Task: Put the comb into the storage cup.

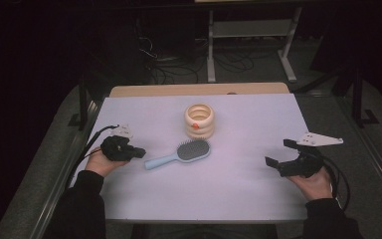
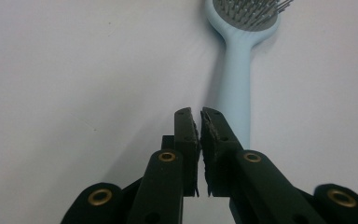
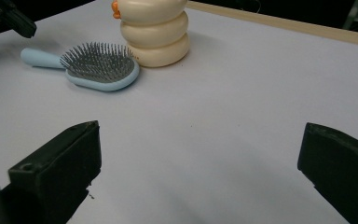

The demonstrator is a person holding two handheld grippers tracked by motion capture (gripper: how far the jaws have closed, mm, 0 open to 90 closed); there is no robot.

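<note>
Holding my left fingers (image 2: 200,122) almost clenched, with only a thin slit between them and nothing gripped, I am hovering just beside the end of the hairbrush (image 1: 179,154) handle. That light blue hairbrush is lying bristles up on the white tabletop (image 1: 219,194), its head resting near a stack of cream rings (image 1: 199,121). My right fingers (image 3: 200,158) are spread wide and released, grasping nothing, waiting well apart from the hairbrush.
</note>
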